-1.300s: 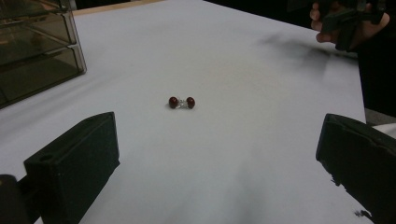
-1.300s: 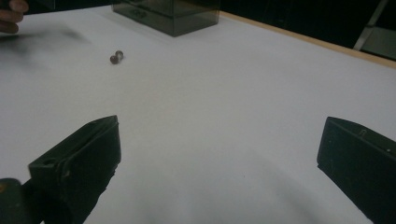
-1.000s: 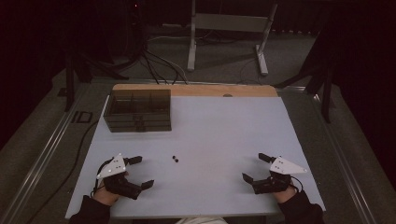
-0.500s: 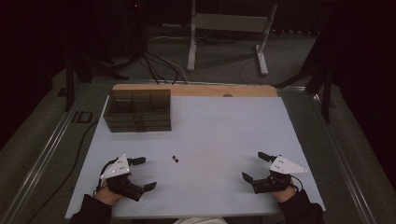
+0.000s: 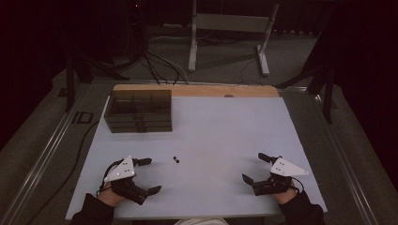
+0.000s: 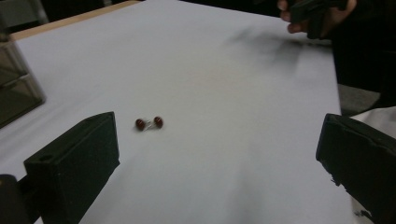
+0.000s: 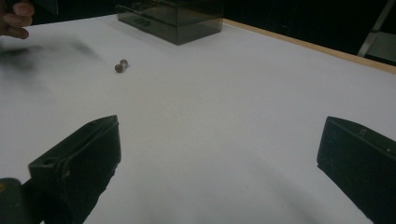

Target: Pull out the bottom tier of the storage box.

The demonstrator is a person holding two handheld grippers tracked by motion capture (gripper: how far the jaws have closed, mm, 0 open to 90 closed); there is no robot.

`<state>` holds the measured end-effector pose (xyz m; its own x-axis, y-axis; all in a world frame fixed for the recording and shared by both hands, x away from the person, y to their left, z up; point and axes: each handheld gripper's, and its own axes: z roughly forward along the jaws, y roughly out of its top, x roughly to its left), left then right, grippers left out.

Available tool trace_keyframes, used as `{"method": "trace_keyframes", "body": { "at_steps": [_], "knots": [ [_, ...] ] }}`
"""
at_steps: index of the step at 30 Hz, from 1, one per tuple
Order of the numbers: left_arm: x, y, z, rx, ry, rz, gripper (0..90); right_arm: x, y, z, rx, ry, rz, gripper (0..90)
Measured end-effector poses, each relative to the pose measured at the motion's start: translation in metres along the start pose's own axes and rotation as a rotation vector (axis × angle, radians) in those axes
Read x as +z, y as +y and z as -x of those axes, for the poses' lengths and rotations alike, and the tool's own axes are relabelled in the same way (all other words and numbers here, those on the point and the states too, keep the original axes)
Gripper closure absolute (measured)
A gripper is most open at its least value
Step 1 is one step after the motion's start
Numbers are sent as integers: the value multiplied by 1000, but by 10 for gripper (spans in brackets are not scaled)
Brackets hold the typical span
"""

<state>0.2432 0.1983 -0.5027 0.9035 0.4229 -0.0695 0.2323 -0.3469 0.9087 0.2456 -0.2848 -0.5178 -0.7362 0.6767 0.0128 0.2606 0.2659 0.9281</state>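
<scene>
The white table [image 5: 225, 126] carries a dark, see-through drawer box [image 5: 138, 111] well ahead of the left gripper [image 5: 147, 176], far from the right gripper [image 5: 253, 167]. Both grippers rest near the table's front edge with jaws spread wide, nothing between them. The thing nearest the left gripper is a tiny pair of dark red beads [image 6: 149, 123] joined by a thin pale link, lying just ahead of its jaws and a little toward the middle. It looks very light, hard and round, so likely to roll or squirt away under a pinch. I'd close on it across the short link, jaws low to the table.
</scene>
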Motion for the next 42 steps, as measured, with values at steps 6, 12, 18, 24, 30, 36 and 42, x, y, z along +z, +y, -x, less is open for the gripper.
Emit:
{"method": "trace_keyframes", "body": {
  "at_steps": [6, 12, 18, 24, 30, 36, 42],
  "knots": [
    [-3, 11, -1, 25, -6, 10, 6, -2, 1, -1, 0, -3, 14, 0],
    [-7, 22, -2, 56, -1, 9, 6, -1, 1, -1, 1, 4, 16, 0],
    [-9, 29, -4, 72, 1, 8, 6, -1, 0, -2, -4, 8, 15, 0],
    [-11, 35, -7, 97, 26, -4, 6, -1, 0, -2, 2, 10, 16, 0],
    [-13, 37, -9, 110, 41, -7, 6, -2, 0, -2, 3, 12, 20, 0],
    [-16, 40, -14, 136, 74, -19, 7, -1, 0, -2, 3, 10, 18, 0],
    [-21, 42, -21, 145, 102, -27, 7, -1, -1, -2, 3, 12, 16, 0]
  ]
}}
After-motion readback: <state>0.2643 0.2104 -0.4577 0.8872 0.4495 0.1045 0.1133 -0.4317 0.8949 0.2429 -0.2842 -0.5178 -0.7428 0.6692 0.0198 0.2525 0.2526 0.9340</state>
